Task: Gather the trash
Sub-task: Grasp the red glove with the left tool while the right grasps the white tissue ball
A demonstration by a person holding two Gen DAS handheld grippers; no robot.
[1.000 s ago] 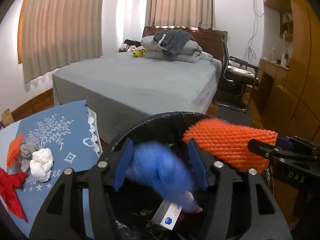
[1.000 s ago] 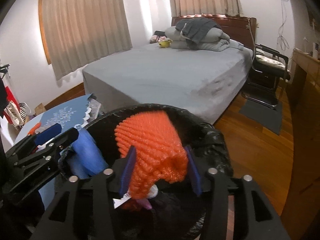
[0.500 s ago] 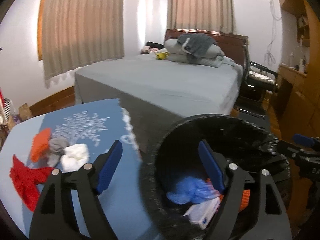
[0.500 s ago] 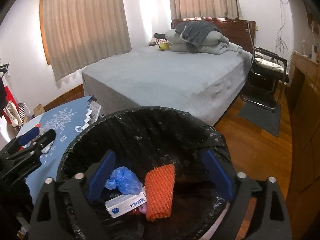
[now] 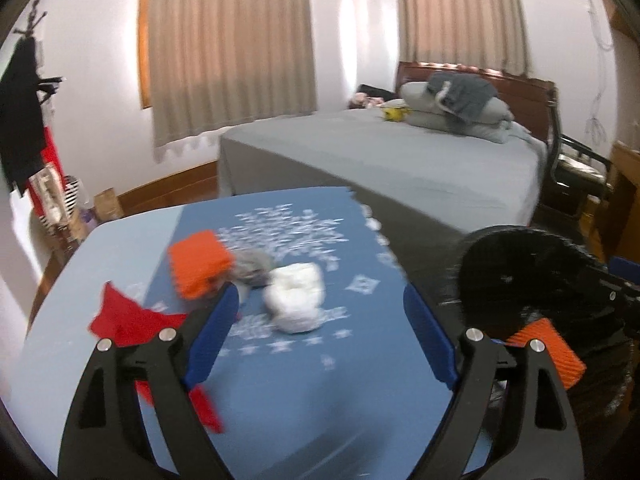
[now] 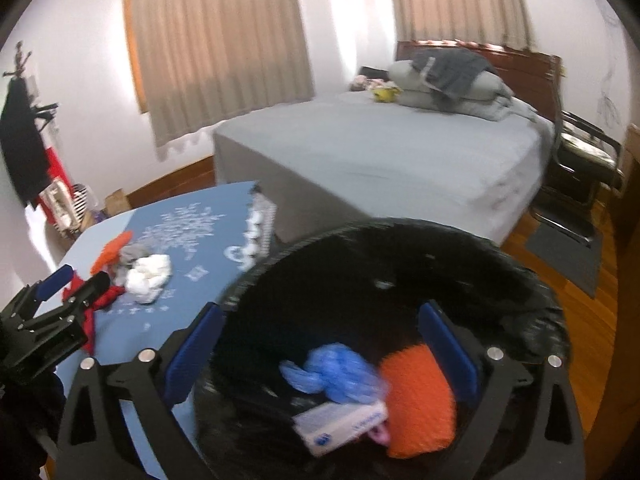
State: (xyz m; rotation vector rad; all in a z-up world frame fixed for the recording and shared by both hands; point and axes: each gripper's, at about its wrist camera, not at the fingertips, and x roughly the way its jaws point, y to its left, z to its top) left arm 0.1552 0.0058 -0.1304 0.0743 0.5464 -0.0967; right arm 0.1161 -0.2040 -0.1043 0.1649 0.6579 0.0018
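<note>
My left gripper (image 5: 320, 300) hangs over the blue-clothed table (image 5: 280, 400), its jaws opening with nothing between them. Just ahead of it lie a white tissue wad (image 5: 298, 300), a grey wad (image 5: 252, 268), an orange foam net (image 5: 198, 268) and a red scrap (image 5: 124, 316). Over the black-lined bin (image 6: 400, 240) my right gripper (image 6: 322, 312) is opening too, and it is empty. Inside the bin lie a blue bag (image 6: 336, 372), another orange foam net (image 6: 420, 396) and a white box (image 6: 340, 424).
The bin (image 5: 520, 248) stands right of the table, against the corner of a grey bed (image 5: 400, 160). A chair (image 6: 580, 160) and a dark mat (image 6: 568, 252) are on the wooden floor at the right. Clothes hang on a rack (image 5: 24, 120) far left.
Both grippers opened and let go: the blue bag and the orange net dropped into the bin. My left gripper swung left from the bin to over the table.
</note>
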